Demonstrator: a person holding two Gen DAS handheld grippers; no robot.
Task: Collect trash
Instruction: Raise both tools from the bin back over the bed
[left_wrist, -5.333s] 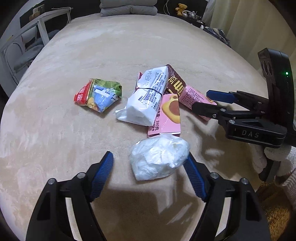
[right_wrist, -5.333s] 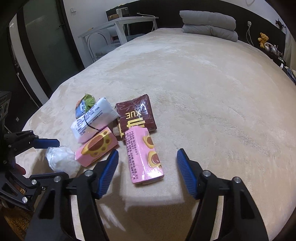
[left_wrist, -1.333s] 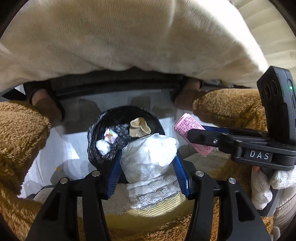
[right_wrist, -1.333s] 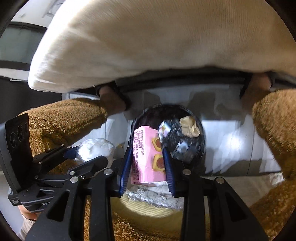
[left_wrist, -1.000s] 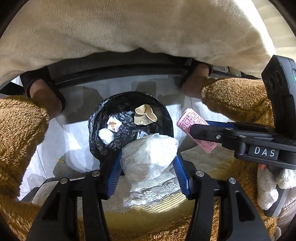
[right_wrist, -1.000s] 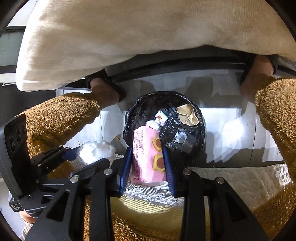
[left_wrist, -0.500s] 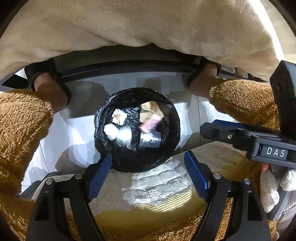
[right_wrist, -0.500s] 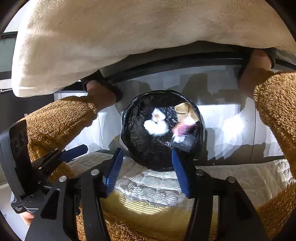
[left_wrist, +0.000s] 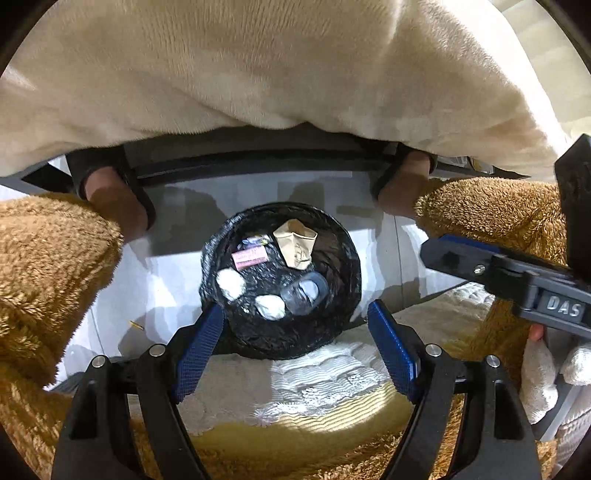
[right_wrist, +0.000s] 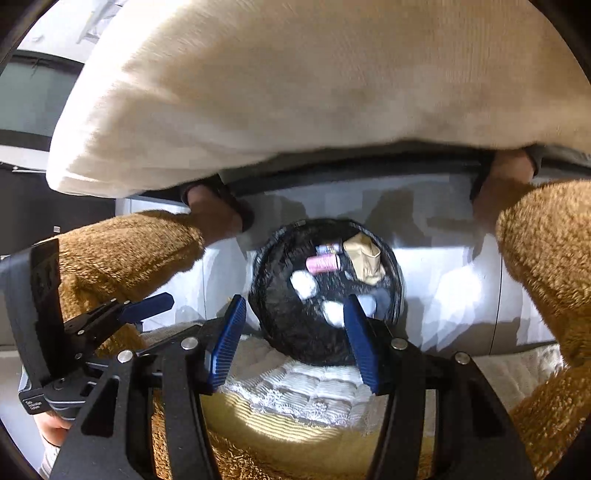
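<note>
A round bin with a black liner stands on the pale floor below me; it also shows in the right wrist view. Inside lie a pink packet, a tan paper wad and white crumpled lumps. My left gripper is open and empty above the bin's near rim. My right gripper is open and empty, also above the near rim. The right gripper shows at the right of the left wrist view, and the left gripper at the left of the right wrist view.
The cream blanket of the bed overhangs the top of both views. Brown fuzzy trouser legs and bare feet in dark slippers flank the bin. A white lace-edged and yellow cloth lies just below the grippers.
Both grippers opened and dropped their loads: the white plastic wad and the pink packet fell into the bin. Both grippers stay open above it.
</note>
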